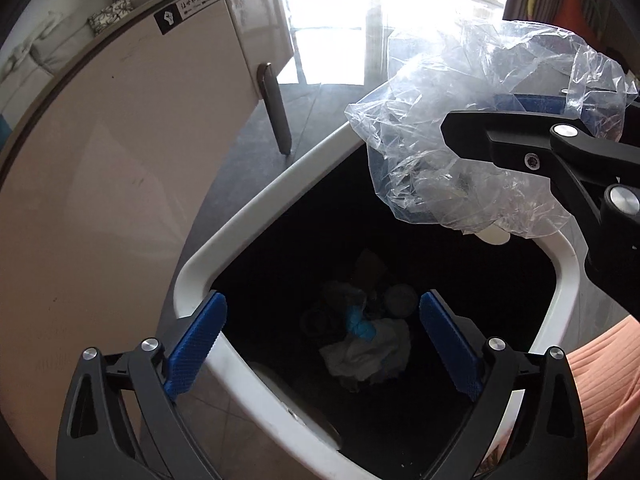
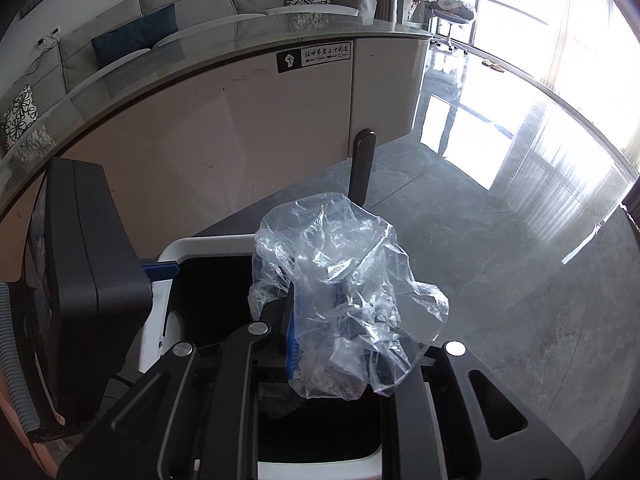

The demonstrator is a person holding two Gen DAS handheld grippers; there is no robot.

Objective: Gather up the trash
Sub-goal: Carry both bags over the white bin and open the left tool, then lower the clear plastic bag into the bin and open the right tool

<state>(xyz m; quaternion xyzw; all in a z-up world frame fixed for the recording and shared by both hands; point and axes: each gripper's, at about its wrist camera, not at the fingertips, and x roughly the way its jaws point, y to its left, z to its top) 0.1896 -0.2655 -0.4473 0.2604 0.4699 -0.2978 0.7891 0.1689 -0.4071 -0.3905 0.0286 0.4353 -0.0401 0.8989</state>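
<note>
Left gripper (image 1: pixel 322 352) fingers spread — over one bin (image 1: pixel 224 248) | right gripper (image 2: pixel 340 320) pinching one plastic bag (image 2: pixel 340 280)

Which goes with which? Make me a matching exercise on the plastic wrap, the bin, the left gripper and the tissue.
Things:
1. plastic wrap
2. bin
3. left gripper
4. tissue

States:
A. open, holding nothing
B. lying at the bottom
C. held in the right gripper over the opening
D. white rim, dark inside

Pairs: 1-C, 2-D, 3-A, 4-B
</note>
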